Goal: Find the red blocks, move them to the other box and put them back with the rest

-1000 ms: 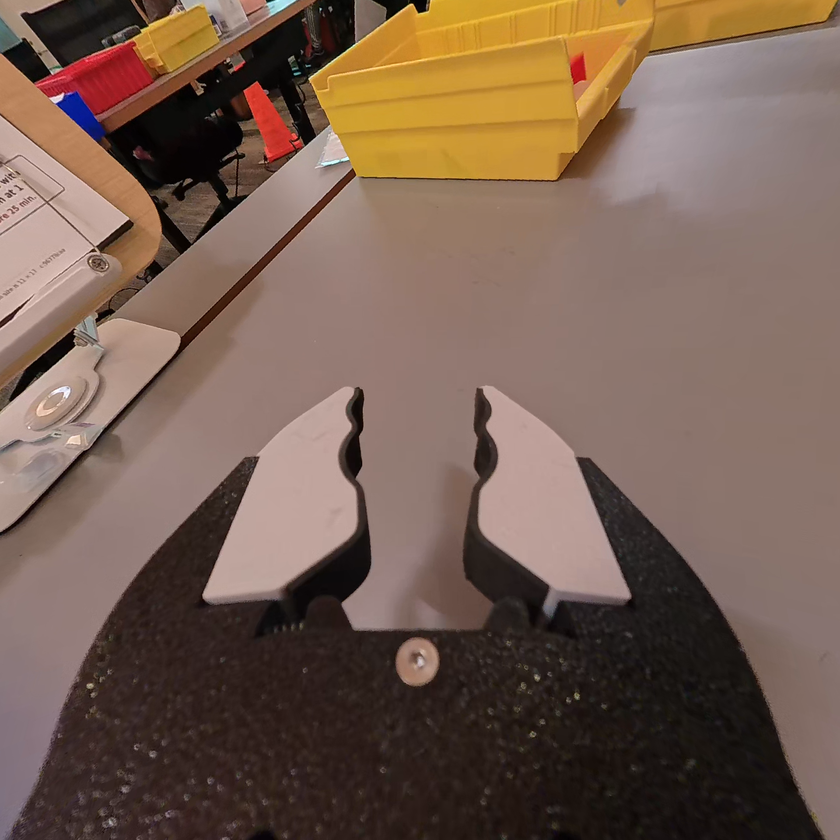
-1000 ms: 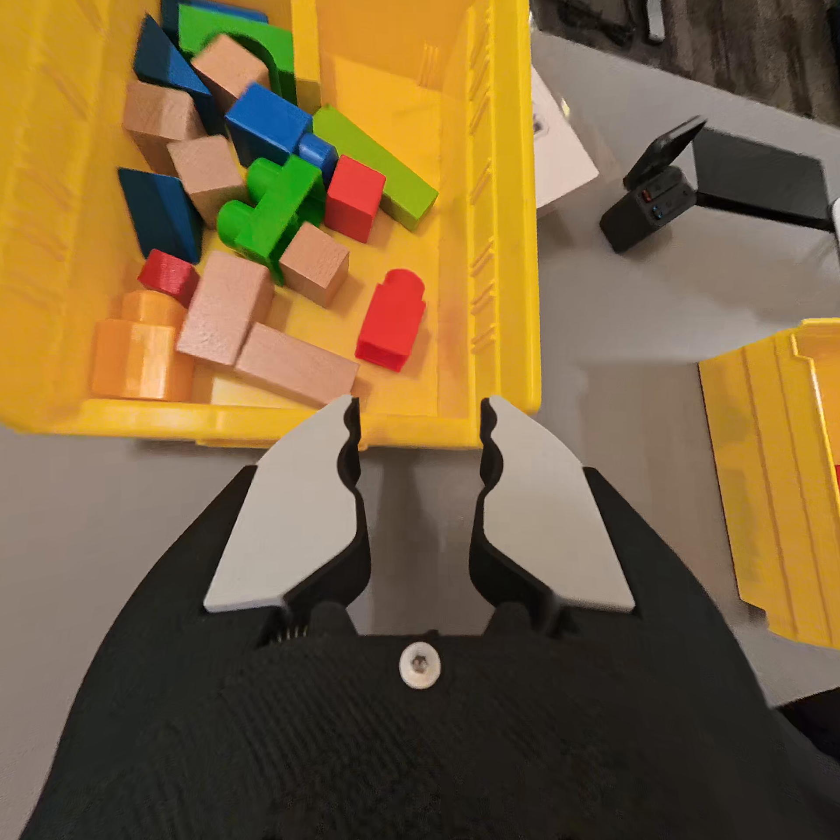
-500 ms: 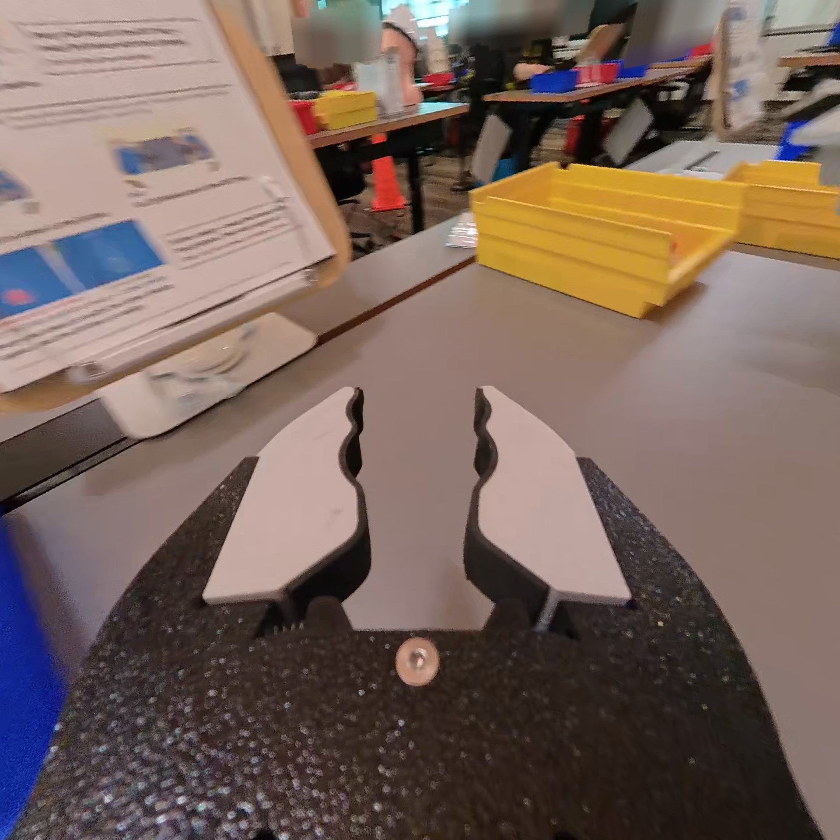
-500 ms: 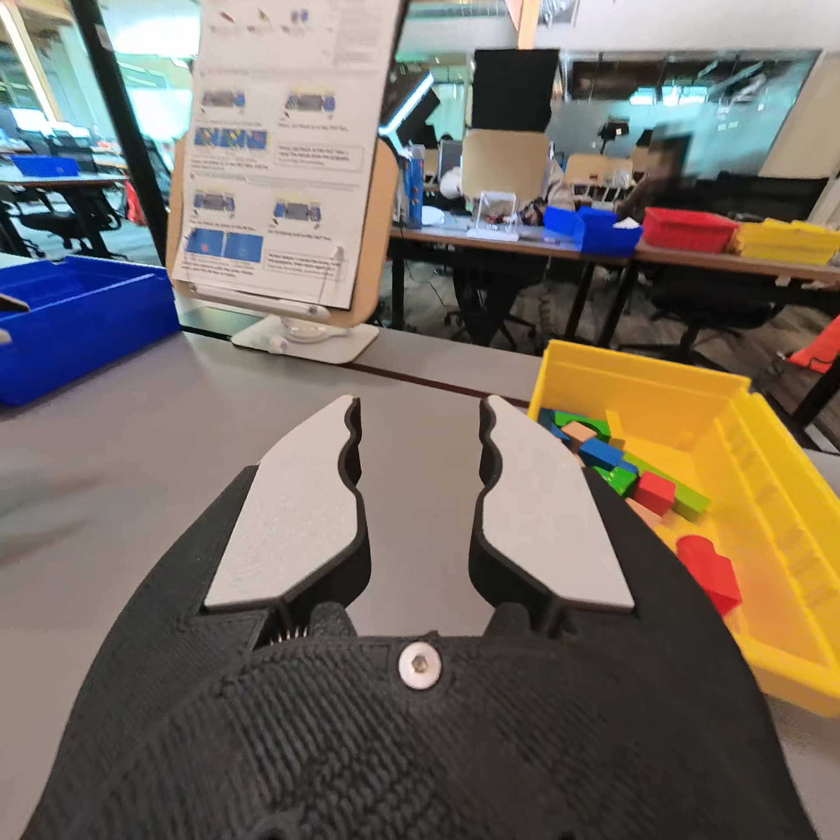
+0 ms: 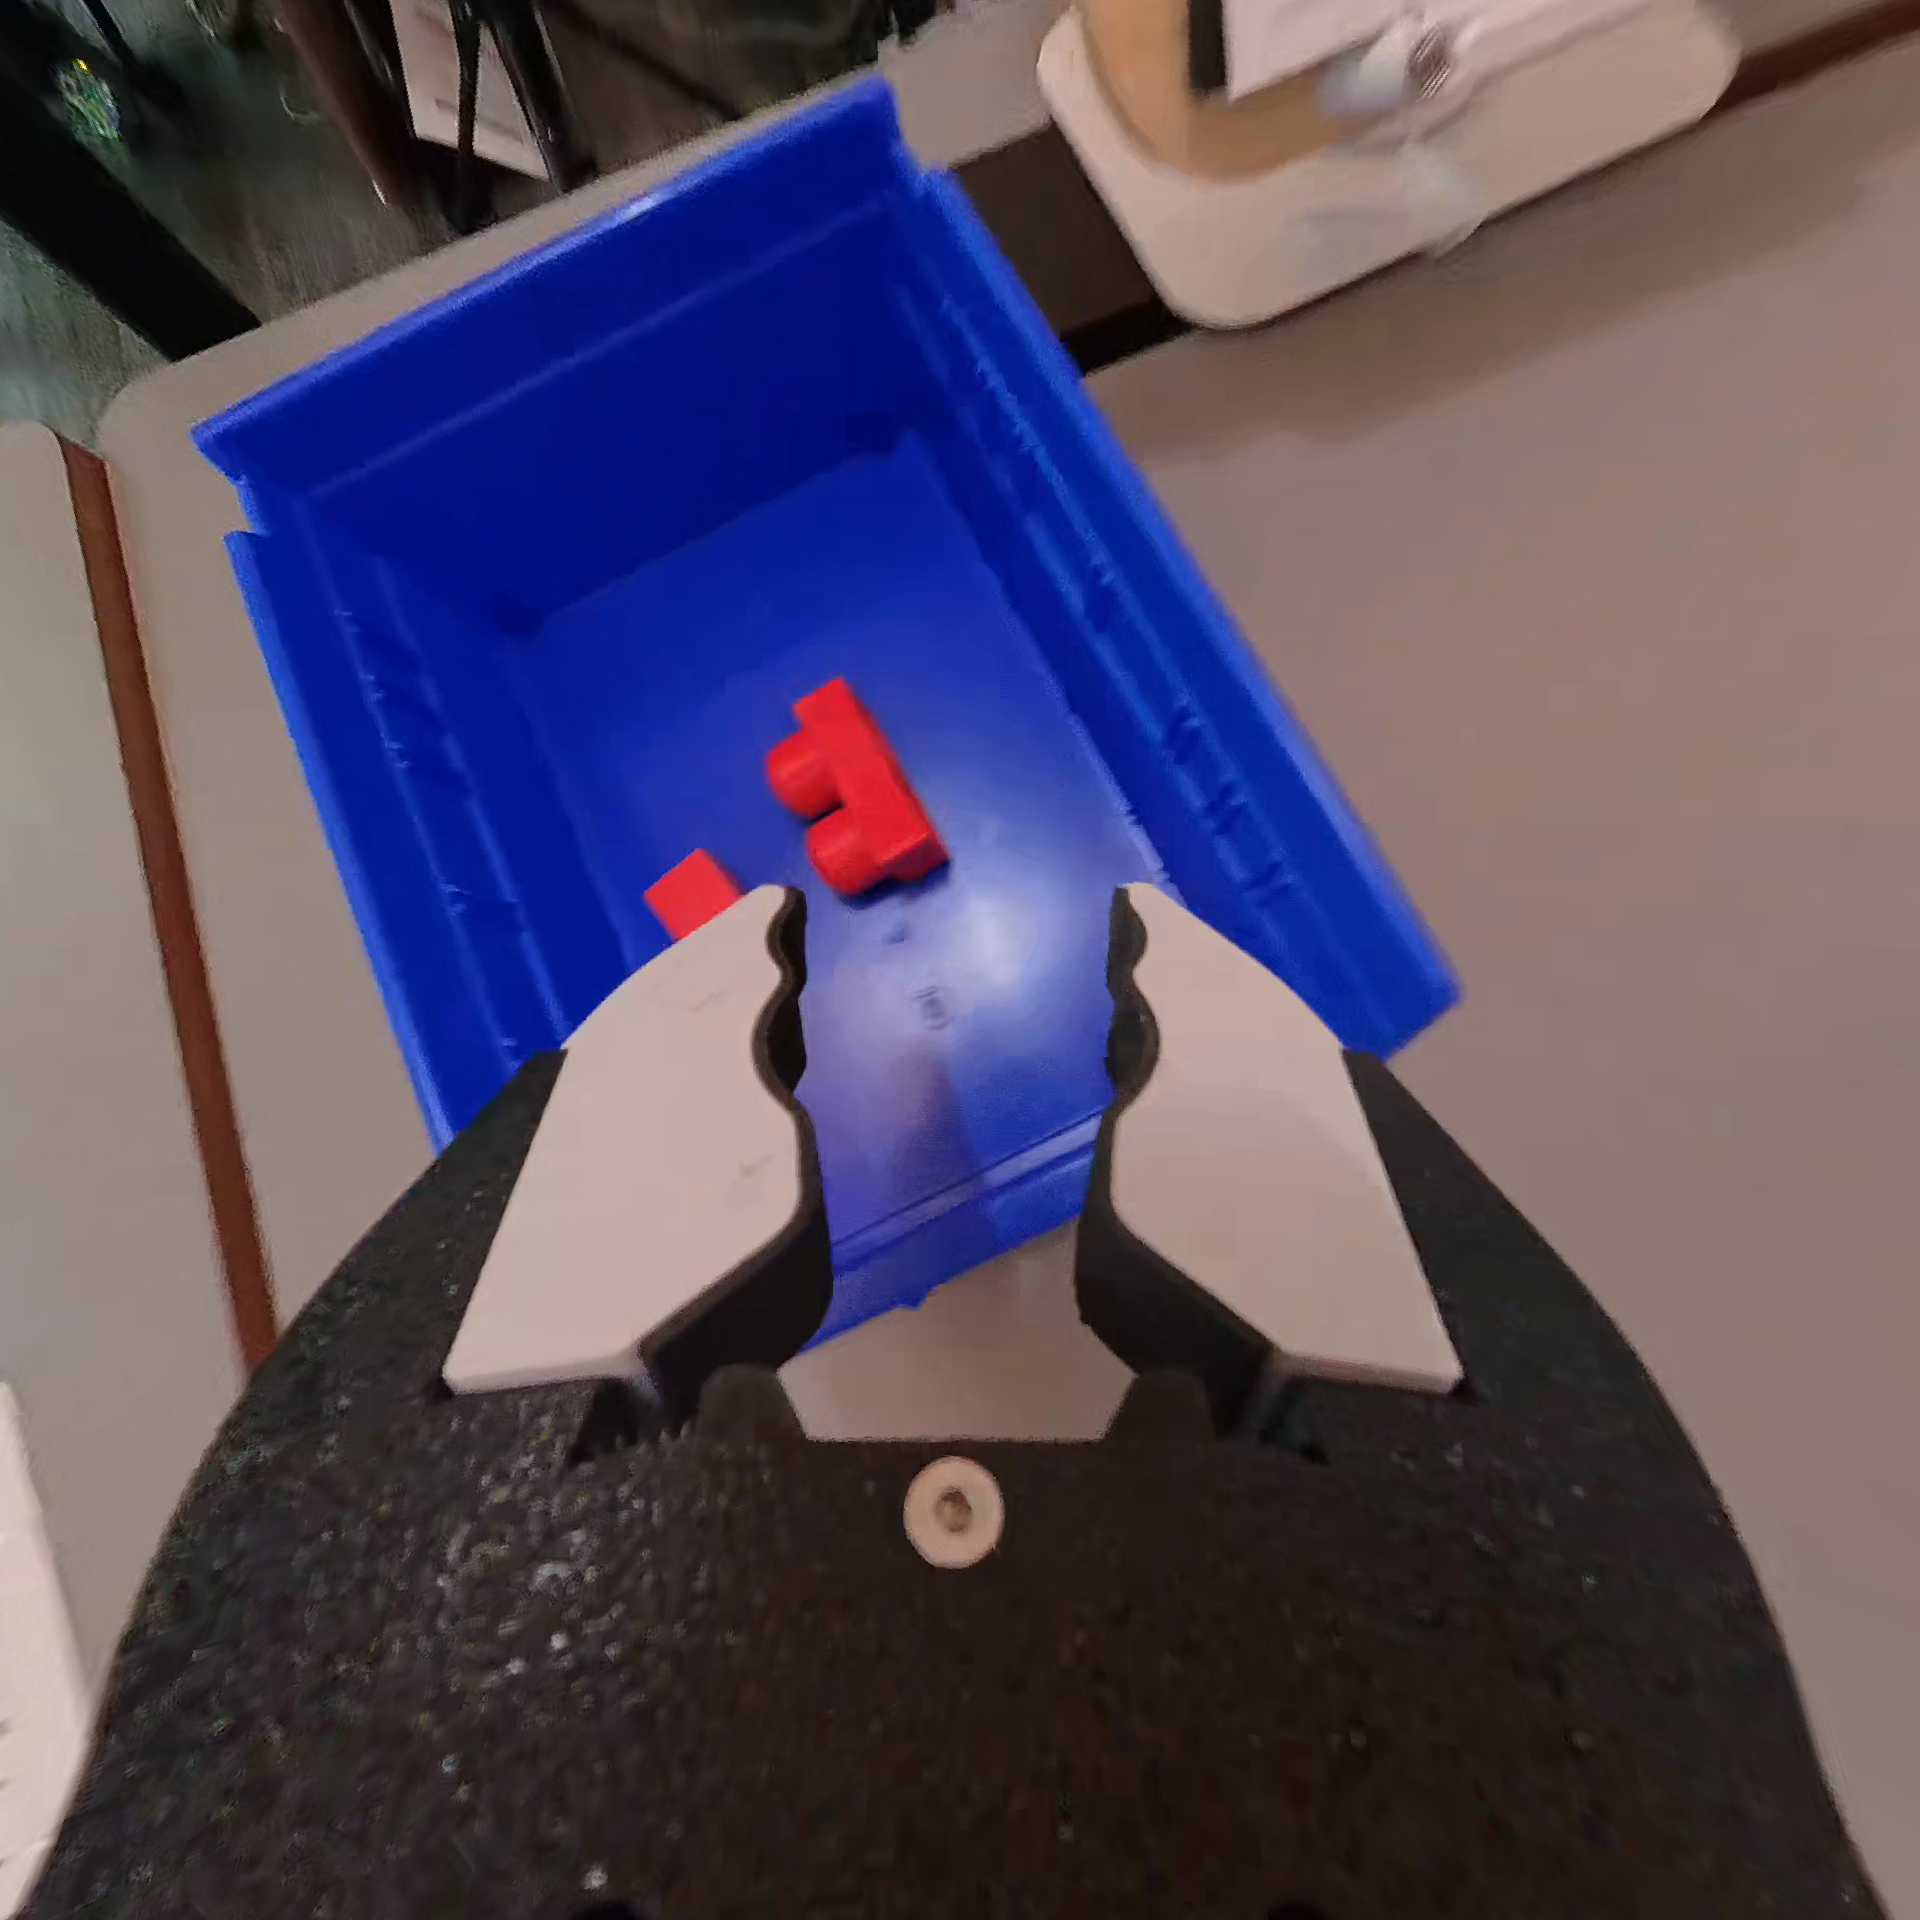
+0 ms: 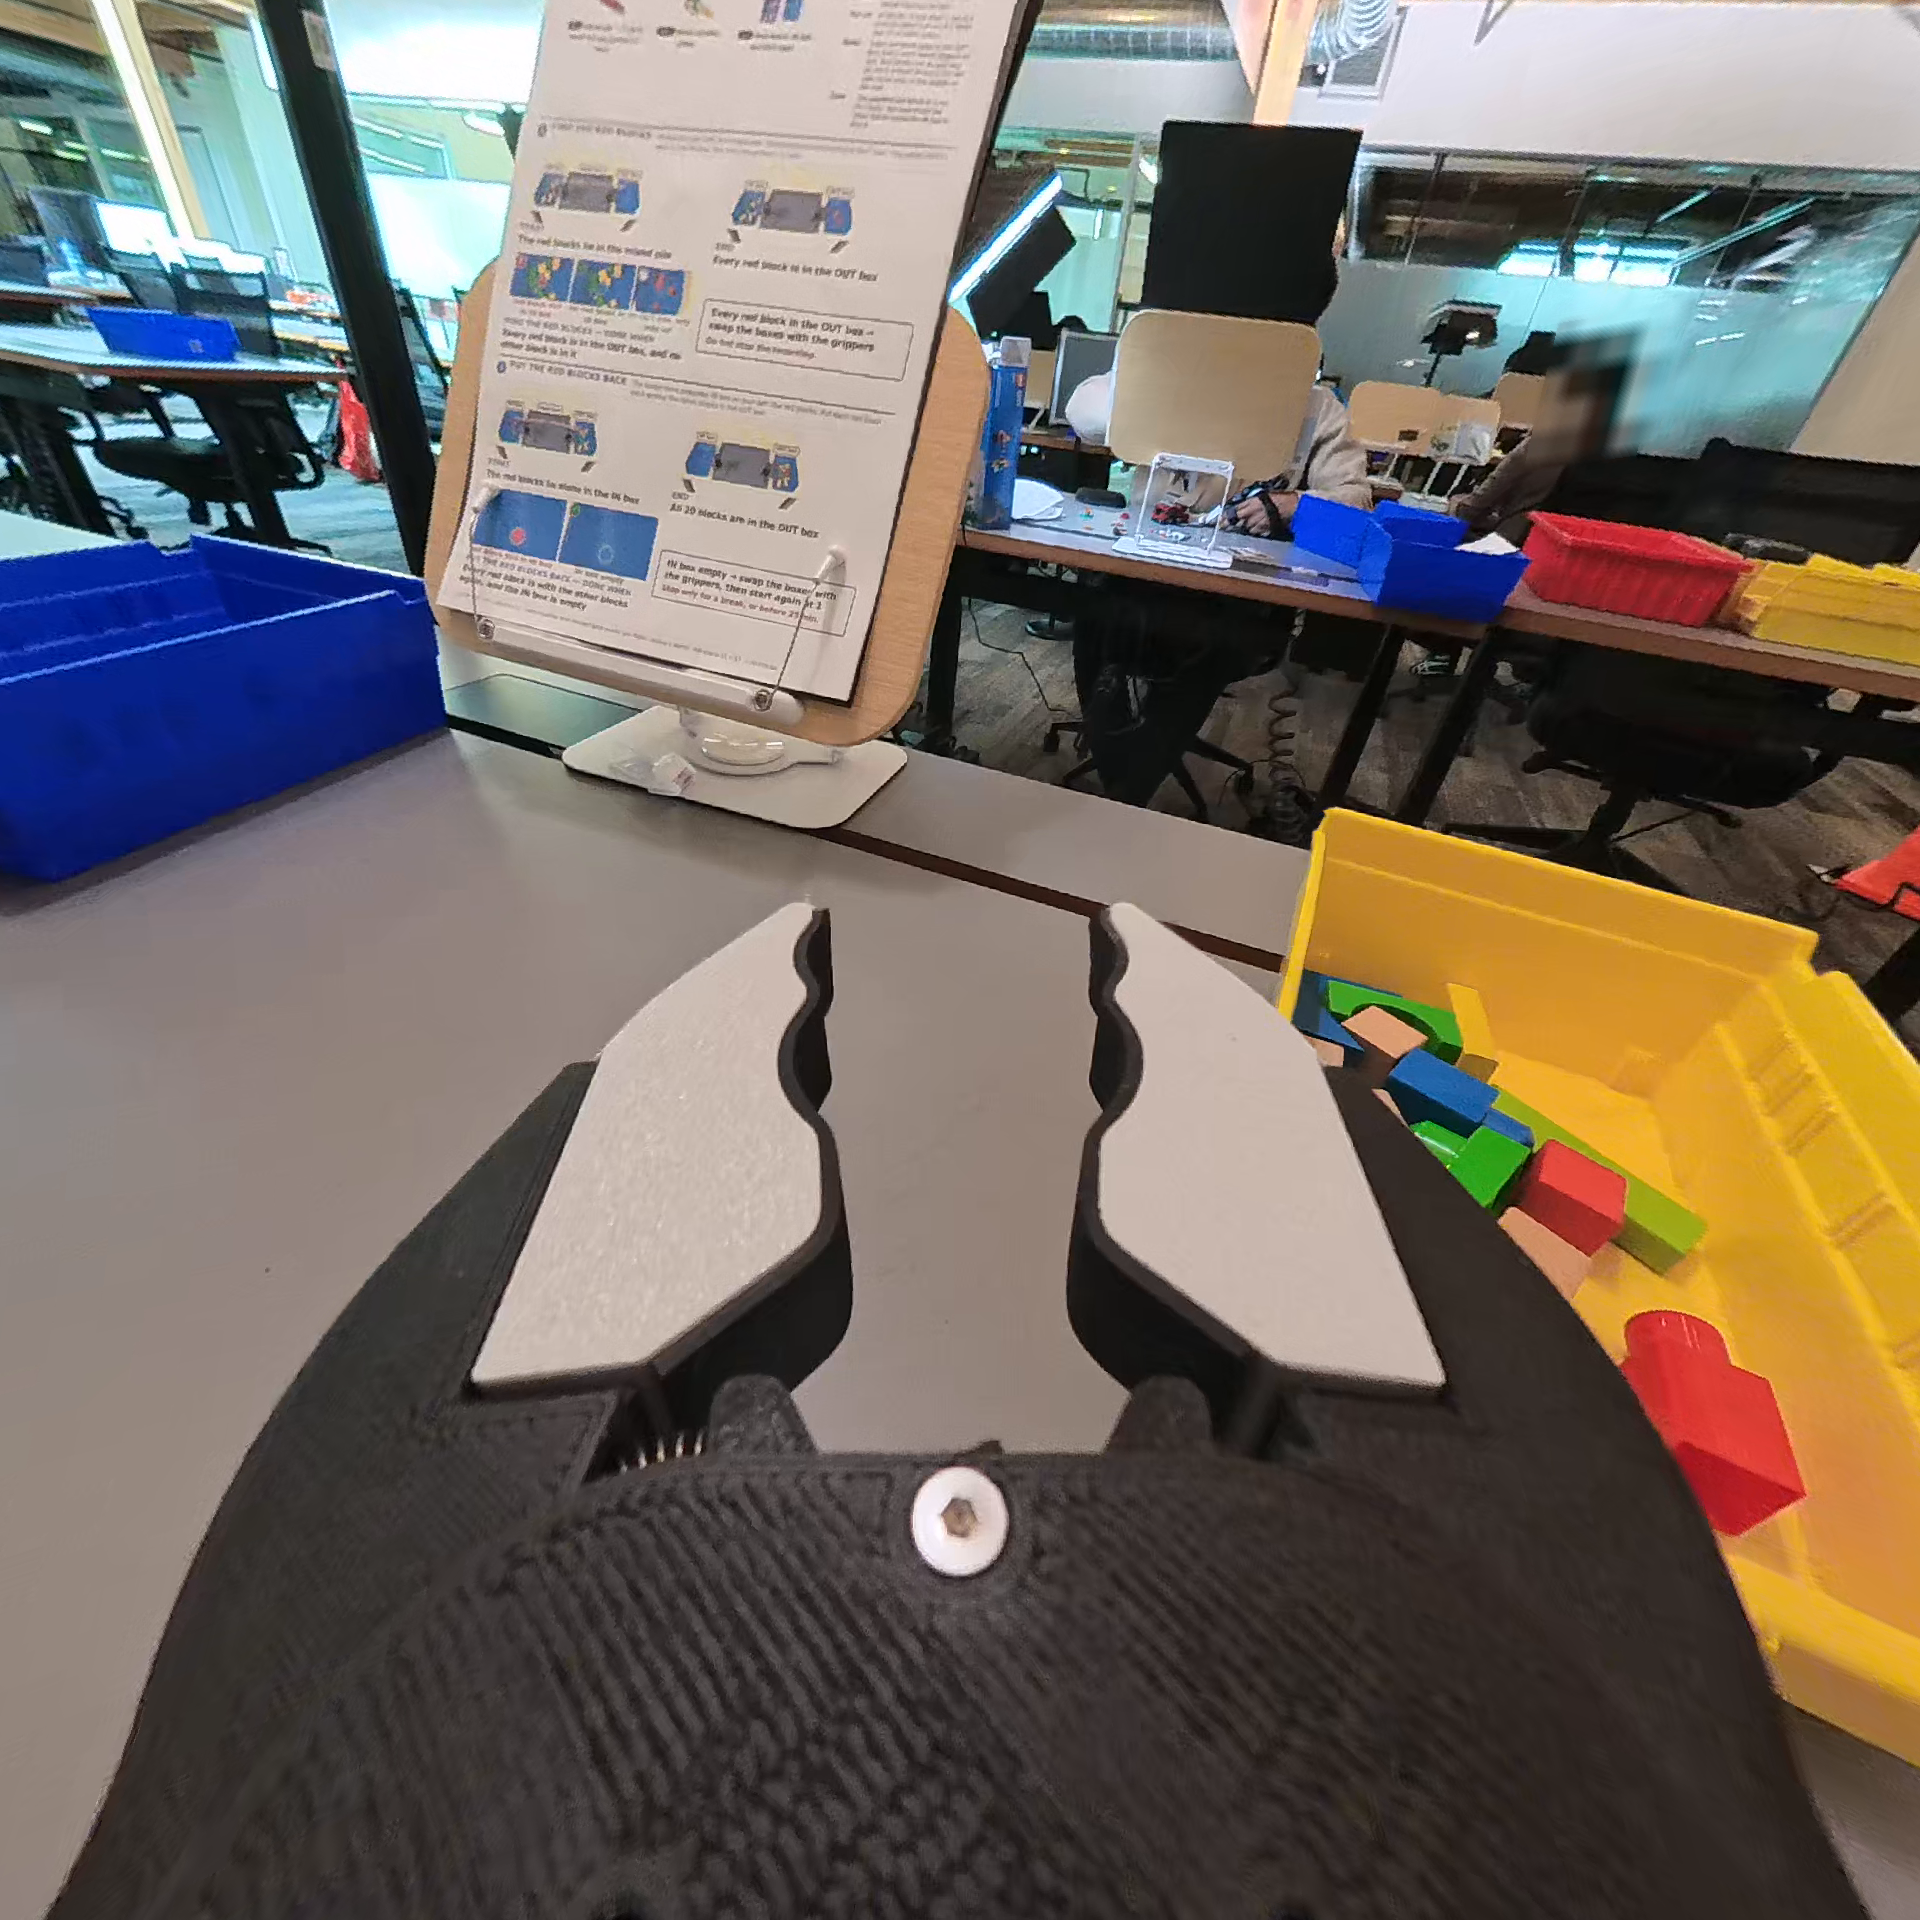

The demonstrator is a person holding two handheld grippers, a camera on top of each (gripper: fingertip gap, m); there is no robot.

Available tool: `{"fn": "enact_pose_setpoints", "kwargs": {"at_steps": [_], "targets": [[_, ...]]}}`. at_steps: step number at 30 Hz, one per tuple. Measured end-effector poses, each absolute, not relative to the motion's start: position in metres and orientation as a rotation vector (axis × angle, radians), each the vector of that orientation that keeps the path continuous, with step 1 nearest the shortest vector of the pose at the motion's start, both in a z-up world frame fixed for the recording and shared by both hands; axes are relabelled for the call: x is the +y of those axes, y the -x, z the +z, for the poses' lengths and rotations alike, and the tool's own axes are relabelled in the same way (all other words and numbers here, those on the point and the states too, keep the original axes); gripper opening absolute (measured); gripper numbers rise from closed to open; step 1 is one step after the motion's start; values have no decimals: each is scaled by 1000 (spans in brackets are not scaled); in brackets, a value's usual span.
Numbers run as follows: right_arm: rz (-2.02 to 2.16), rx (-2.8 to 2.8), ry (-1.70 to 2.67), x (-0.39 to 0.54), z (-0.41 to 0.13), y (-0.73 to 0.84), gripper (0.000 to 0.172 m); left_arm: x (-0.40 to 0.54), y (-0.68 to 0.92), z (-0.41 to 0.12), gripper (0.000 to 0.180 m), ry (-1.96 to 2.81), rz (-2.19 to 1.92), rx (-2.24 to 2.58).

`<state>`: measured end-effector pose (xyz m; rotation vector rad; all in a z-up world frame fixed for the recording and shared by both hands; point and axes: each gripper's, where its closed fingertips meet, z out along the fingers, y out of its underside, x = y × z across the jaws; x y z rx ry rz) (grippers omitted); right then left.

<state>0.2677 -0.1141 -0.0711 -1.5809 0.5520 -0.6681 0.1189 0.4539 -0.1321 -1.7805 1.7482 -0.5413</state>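
Left wrist view: the grey table (image 5: pixel 1558 675) carries a blue bin (image 5: pixel 665 436), and I have my left gripper (image 5: pixel 956 914) poised over its near end with the jaws apart and nothing between them. On the bin floor lie two red blocks: a studded red block (image 5: pixel 857 784) just ahead of the fingertips, and a small red cube (image 5: pixel 686 896) partly hidden behind my left finger (image 5: pixel 665 1122). I judge the step in hand to be the retrieval of red blocks from this bin for return to the mixed pile; the next move calls for lowering the open jaws around the studded block and closing across its flat sides.

In the right wrist view, a yellow bin (image 6: pixel 1704 1049) sits at the right holding mixed wooden blocks in blue, green and natural wood, with a red cube (image 6: pixel 1569 1195) and a red studded block (image 6: pixel 1709 1418) among them. My right gripper (image 6: pixel 958 925) hovers over bare table, jaws apart and empty. A document stand (image 6: pixel 717 416) stands behind.
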Motion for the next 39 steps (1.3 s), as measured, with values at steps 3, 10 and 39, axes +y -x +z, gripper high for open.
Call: {"fn": "enact_pose_setpoints", "kwargs": {"at_steps": [3, 10, 39], "targets": [[-678, 536, 1594, -111, -71, -268, 48, 479, -120, -149, 66, 1661, -311, 1938], [-638, 509, 1604, -99, -74, -268, 48, 509, -121, -190, 62, 1163, 209, 2457], [-681, 422, 1716, -89, -99, -261, 48, 520, -153, -192, 27, 1260, 133, 2494]]}}
